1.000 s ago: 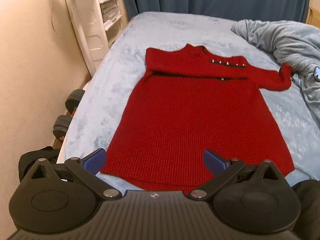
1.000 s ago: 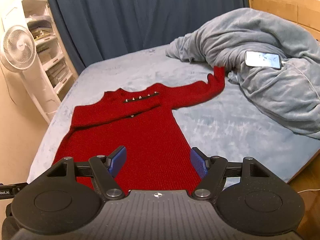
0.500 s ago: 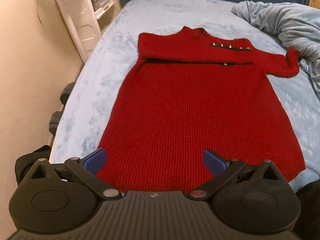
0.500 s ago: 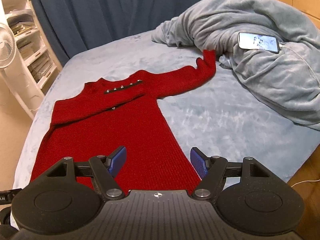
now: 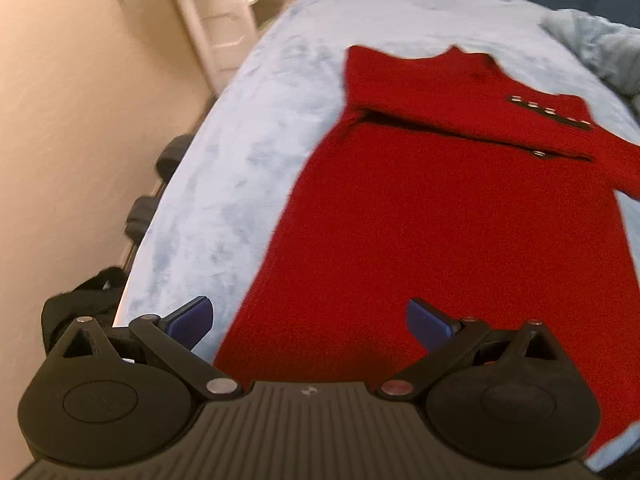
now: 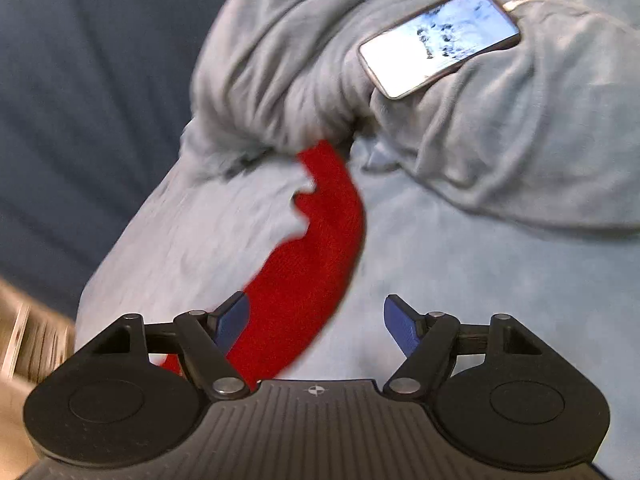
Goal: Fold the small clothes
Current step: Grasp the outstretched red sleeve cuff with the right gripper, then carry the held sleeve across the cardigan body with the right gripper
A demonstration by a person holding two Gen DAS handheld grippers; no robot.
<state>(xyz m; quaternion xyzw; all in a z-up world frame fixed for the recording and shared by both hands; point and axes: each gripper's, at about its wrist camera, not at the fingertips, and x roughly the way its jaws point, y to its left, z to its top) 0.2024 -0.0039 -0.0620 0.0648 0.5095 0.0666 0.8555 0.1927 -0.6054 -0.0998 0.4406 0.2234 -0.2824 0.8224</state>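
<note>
I find one sleeve folded across the sweater point(image 5: 440, 220), the 12 o'clock sleeve point(image 6: 320, 240) unfolded, both tongs point(image 5: 308, 320) point(image 6: 316, 320) wide open, empty.

Sweater point(image 5: 460, 220) flat on bed point(image 5: 256, 152), collar at far end, hem nearest. Near sleeve folded across chest. Shelf unit point(image 5: 224, 20) beyond bed's left edge; dumbbells point(image 5: 160, 184) on floor left of bed. Other sleeve point(image 6: 320, 240) stretched toward heaped blanket point(image 6: 500, 140), cuff touching blanket's foot. Phone point(image 6: 440, 42) on top of blanket. Curtain point(image 6: 80, 100) behind bed.
</note>
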